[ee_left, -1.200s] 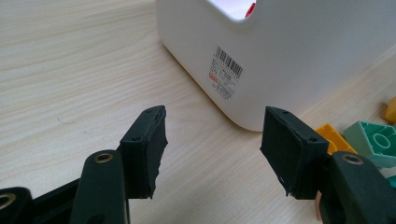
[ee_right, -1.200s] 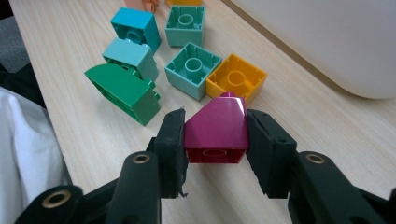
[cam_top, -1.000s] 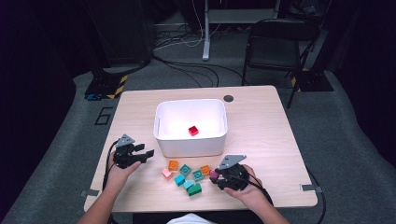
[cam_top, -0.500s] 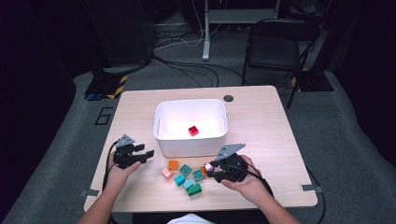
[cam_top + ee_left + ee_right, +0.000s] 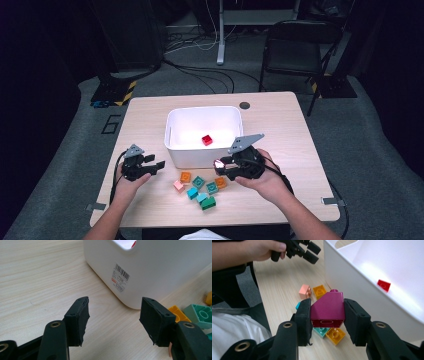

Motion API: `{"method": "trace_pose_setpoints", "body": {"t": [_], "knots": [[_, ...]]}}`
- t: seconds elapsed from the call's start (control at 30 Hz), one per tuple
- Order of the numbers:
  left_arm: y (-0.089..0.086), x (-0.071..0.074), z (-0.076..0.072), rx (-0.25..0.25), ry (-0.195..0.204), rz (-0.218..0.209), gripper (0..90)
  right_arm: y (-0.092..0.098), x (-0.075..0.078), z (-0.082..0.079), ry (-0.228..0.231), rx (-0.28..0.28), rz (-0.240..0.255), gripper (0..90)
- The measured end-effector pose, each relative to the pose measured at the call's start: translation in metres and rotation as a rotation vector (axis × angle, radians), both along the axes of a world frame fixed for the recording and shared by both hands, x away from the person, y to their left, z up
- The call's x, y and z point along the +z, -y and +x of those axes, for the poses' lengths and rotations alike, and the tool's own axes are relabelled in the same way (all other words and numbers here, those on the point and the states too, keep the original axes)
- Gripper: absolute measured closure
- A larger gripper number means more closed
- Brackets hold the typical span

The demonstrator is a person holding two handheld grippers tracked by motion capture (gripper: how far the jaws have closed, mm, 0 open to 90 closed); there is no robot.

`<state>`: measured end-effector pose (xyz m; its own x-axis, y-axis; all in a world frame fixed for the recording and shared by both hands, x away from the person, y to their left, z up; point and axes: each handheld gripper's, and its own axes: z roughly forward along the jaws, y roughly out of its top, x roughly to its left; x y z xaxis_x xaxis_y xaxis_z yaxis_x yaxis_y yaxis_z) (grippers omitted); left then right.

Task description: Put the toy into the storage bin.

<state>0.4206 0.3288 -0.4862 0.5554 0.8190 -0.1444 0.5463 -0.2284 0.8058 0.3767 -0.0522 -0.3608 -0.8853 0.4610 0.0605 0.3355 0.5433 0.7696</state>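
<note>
While the right gripper [image 5: 327, 317] clamps a magenta brick [image 5: 327, 308] between its pads, carry it over the white bin's [image 5: 202, 157] near wall.
Grip sits on the side faces; keep it level, clear the rim just ahead, release above the red brick [image 5: 383, 285]. Loose bricks [image 5: 200, 187] lie below. Left gripper [image 5: 113, 320] idles beyond, jaws apart, empty.

Red block [image 5: 134, 243] in the white bin [image 5: 160, 272], mostly behind the rim, cut by the top edge.
</note>
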Motion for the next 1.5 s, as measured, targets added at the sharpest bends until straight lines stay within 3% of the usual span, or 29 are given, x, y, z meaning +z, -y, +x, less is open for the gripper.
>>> {"method": "trace_pose_setpoints", "body": {"t": [0.2, 0.53, 0.87, 1.2, 1.5], "knots": [[0.0, 0.0, 0.0, 0.002, -0.002, -0.003, 39.8, -0.004, 0.016, 0.01, 0.02, 0.0, -0.011, 58.4], [-0.001, 0.0, 0.0, 0.003, -0.002, -0.005, 39.8, -0.01, 0.038, 0.043, 0.023, -0.034, -0.002, 58.4], [0.0, 0.0, -0.002, -0.007, -0.005, 0.002, 39.8, -0.023, 0.048, 0.064, 0.04, -0.045, -0.007, 58.4], [0.002, 0.0, -0.003, -0.013, -0.005, 0.004, 39.8, -0.048, 0.049, 0.087, 0.067, -0.045, 0.01, 58.4], [0.001, 0.0, -0.003, -0.015, -0.002, 0.004, 39.8, -0.069, 0.041, 0.112, 0.075, -0.054, 0.012, 58.5]]}}
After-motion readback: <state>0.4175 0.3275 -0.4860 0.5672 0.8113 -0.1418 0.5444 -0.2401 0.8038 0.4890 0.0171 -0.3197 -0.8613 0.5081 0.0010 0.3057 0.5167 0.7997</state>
